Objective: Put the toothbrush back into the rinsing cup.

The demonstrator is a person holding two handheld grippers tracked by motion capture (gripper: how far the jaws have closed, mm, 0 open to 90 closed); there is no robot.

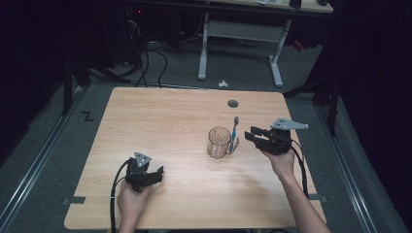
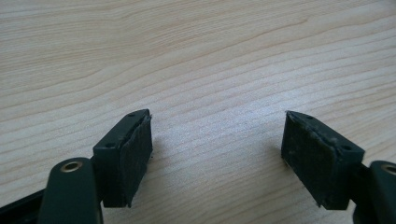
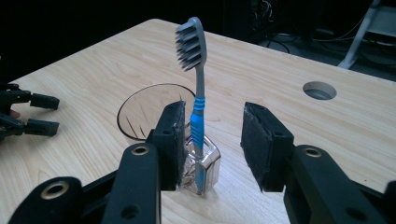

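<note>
Right gripper view looks along the right gripper (image 3: 212, 140) at a clear glass mug (image 3: 154, 114) standing upright on the wooden table (image 3: 289, 56). The mug's bowl looks empty; a toothbrush (image 3: 196, 88) stands upright through the loop of its handle (image 3: 205, 168), bristles at the top, with a grey neck and a blue grip. The right gripper's jaws are partly open, one on either side of the brush and handle; the pads do not seem to press on anything. High view places the mug (image 1: 218, 141) right of the table's middle, with the right gripper (image 1: 256, 136) just beside it. Left gripper view shows the left gripper (image 2: 217, 154) spread wide over bare wood, holding nothing.
</note>
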